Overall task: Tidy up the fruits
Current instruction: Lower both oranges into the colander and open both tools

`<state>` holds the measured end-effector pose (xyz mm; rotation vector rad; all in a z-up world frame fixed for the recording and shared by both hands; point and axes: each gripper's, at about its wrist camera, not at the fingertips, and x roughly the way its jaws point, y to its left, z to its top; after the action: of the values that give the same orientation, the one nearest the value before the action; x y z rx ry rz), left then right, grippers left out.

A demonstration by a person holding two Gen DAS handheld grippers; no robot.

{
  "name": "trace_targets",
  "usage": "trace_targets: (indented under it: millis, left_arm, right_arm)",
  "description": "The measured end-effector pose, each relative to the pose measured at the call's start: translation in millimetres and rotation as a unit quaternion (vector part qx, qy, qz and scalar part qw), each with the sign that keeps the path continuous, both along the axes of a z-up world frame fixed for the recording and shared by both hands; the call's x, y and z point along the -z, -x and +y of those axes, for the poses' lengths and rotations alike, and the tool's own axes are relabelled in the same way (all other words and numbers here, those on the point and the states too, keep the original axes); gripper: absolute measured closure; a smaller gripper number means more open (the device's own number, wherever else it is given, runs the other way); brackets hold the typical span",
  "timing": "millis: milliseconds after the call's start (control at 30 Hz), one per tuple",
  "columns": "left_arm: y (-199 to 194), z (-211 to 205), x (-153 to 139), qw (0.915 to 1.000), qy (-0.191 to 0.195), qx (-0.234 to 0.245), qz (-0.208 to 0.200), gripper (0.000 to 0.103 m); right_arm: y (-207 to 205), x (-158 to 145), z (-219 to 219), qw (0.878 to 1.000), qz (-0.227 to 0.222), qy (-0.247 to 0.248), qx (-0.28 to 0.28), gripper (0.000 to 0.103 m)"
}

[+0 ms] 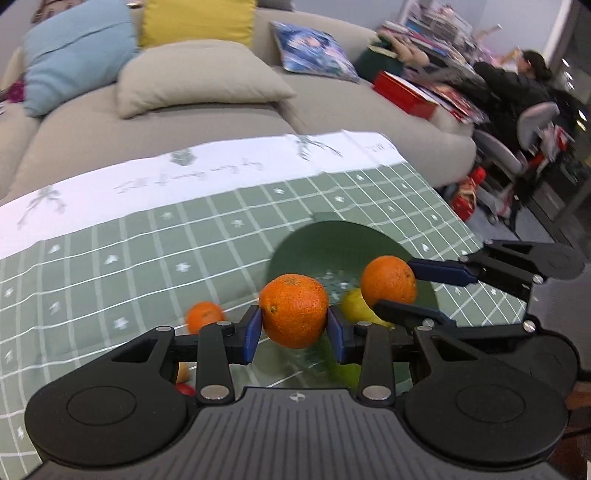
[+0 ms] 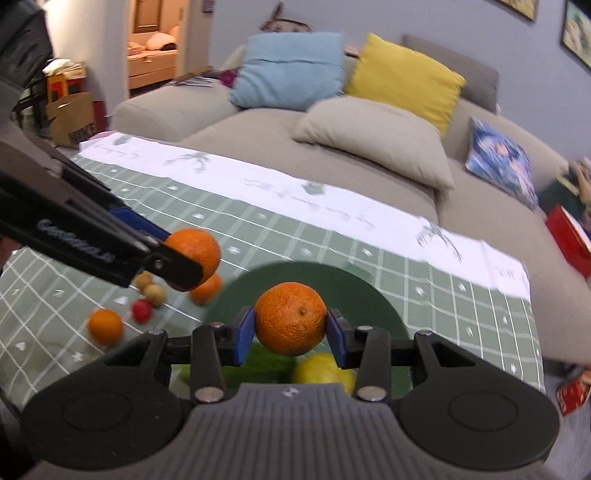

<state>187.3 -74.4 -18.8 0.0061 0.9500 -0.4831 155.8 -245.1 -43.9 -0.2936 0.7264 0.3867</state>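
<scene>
Each tool—left (image 1: 294,329), right (image 2: 290,329)—clamps a round, pebbly-skinned orange between blue pads.

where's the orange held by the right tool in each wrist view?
Left wrist view: the orange is right of centre, clamped in the right tool reaching in from the right edge.
Right wrist view: same orange is bottom centre, between that tool's blue pads.
Shared landmark: the dark green plate behind it.

Beige sofa (image 2: 369,155), coloured cushions (image 2: 291,70), grey wall (image 2: 369,18)
</scene>
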Motion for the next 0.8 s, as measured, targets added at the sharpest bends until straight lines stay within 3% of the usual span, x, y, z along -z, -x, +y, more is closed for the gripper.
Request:
trace_targets:
  millis: [300, 600, 800]
  left_arm:
    - [-21.6, -39.8, 24.7, 0.9971, -0.050, 0.049, 0.027, 0.061]
    - [-46.4, -56.9, 44.9, 0.9907, -0.097, 0.082, 0.049, 0.061]
    - [-57.6, -60.0, 55.1, 0.9863, -0.117, 0.102, 0.056, 0.061]
  right_arm:
    - [-50.5, 28.4, -31.0, 0.997, 0.061, -0.042, 0.014, 0.064]
    - [-92.1, 57.9, -36.2, 0.992, 0.115, -0.046, -0.007, 0.064]
    - [-104.8, 69.0, -35.6, 0.991, 0.123, -0.038, -0.038, 0.064]
